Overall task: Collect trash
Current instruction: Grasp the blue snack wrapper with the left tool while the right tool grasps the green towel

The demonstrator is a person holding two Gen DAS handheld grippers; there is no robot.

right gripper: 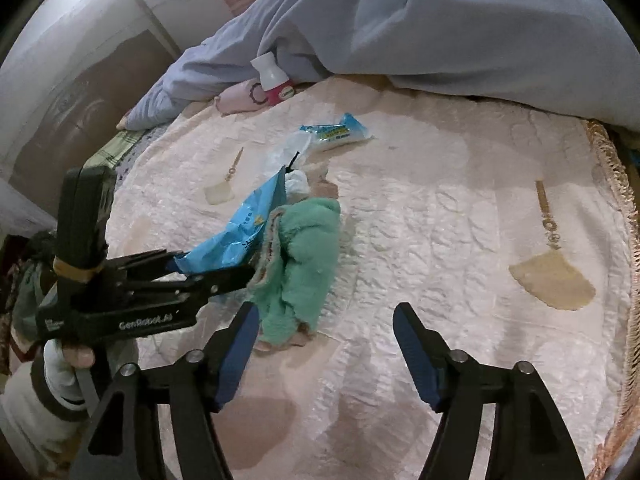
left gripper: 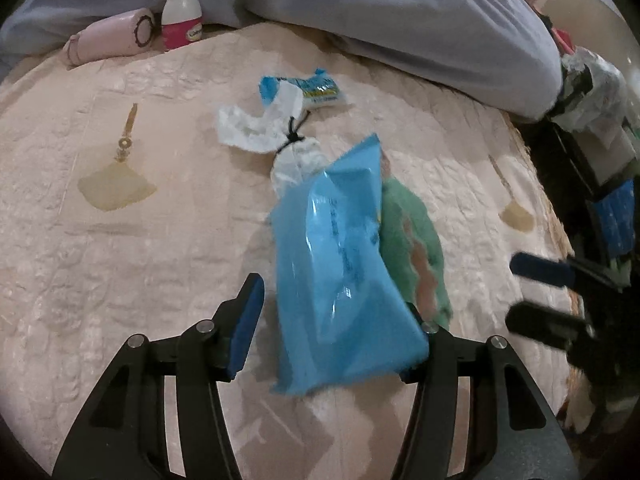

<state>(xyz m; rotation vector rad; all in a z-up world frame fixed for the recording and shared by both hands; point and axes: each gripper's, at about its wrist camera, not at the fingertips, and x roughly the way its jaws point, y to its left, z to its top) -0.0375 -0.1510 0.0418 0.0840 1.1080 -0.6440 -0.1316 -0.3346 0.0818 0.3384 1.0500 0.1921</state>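
Observation:
A large blue plastic wrapper (left gripper: 340,264) stands between the fingers of my left gripper (left gripper: 334,296). It leans on the right finger, and the left pad (left gripper: 246,320) is clear of it, so the jaws are open. Beside it lies a green cloth (left gripper: 412,232). Farther back are a crumpled white plastic bag (left gripper: 264,128) tied in black and a small blue-and-white wrapper (left gripper: 316,90). My right gripper (right gripper: 325,312) is open over the bedspread, right of the green cloth (right gripper: 304,256), with nothing between its fingers. The right wrist view also shows the left gripper (right gripper: 216,266) with the blue wrapper (right gripper: 240,232).
The pink quilted bedspread (right gripper: 440,208) has fan patterns. A grey-blue duvet (left gripper: 400,20) lies along the back. Against it are a white bottle with a pink label (left gripper: 182,12) and a pink pouch (left gripper: 112,38). A lined bin (left gripper: 600,92) stands off the bed's right edge.

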